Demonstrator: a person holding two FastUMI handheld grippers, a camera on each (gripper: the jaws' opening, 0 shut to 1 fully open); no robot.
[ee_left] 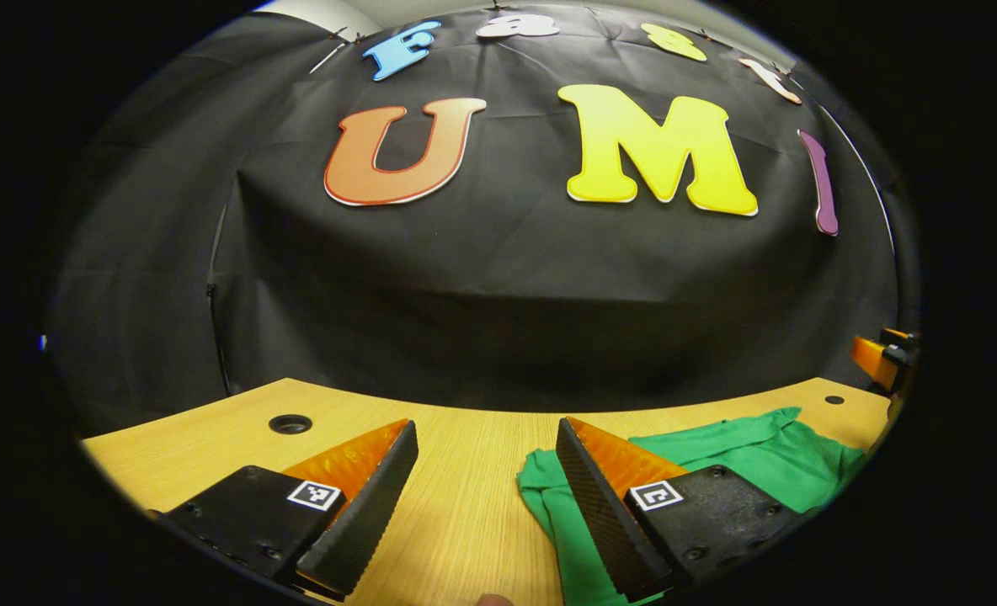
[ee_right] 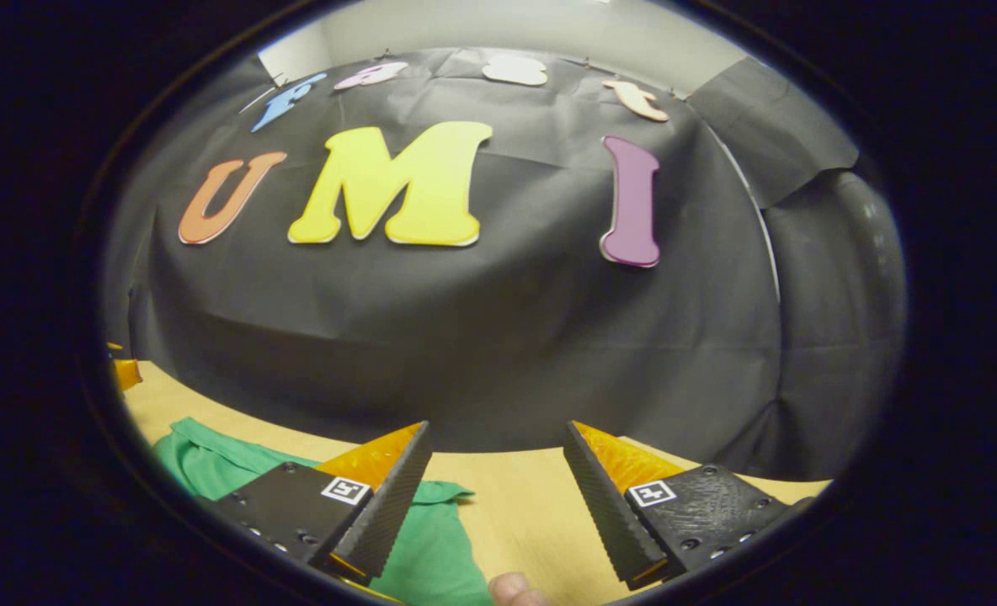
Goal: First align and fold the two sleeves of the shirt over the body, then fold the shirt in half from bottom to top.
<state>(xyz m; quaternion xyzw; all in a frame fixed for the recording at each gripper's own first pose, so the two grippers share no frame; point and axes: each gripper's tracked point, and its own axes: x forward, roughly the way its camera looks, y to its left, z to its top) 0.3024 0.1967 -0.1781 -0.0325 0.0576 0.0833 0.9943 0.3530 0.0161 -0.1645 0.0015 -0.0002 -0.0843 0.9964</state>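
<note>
Both grippers hover with jaws wide apart, holding nothing. The green shirt (ee_left: 751, 459) lies crumpled on the tabletop (ee_left: 465, 505), at 4 o'clock in the left gripper view and 7 o'clock in the right gripper view. Left gripper (ee_left: 488, 433); right gripper (ee_right: 495, 433). The left gripper view also catches, perhaps, the other gripper at 3 o'clock.

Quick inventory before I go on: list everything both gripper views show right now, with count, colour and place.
shirt: one, green, lying rumpled on the table, between the two grippers; not yet folded neatly.
table: one, light wood, under both grippers.
cable hole: one large and dark, far left of the table in the left gripper view; a smaller one sits near the far right edge.
booth wall: one, black cloth, behind the table.
left gripper: one, open, over bare table with its right finger above the shirt's edge.
right gripper: one, open, its left finger above the shirt's other edge.
fingertip: one, at the bottom edge of the right gripper view.
</note>
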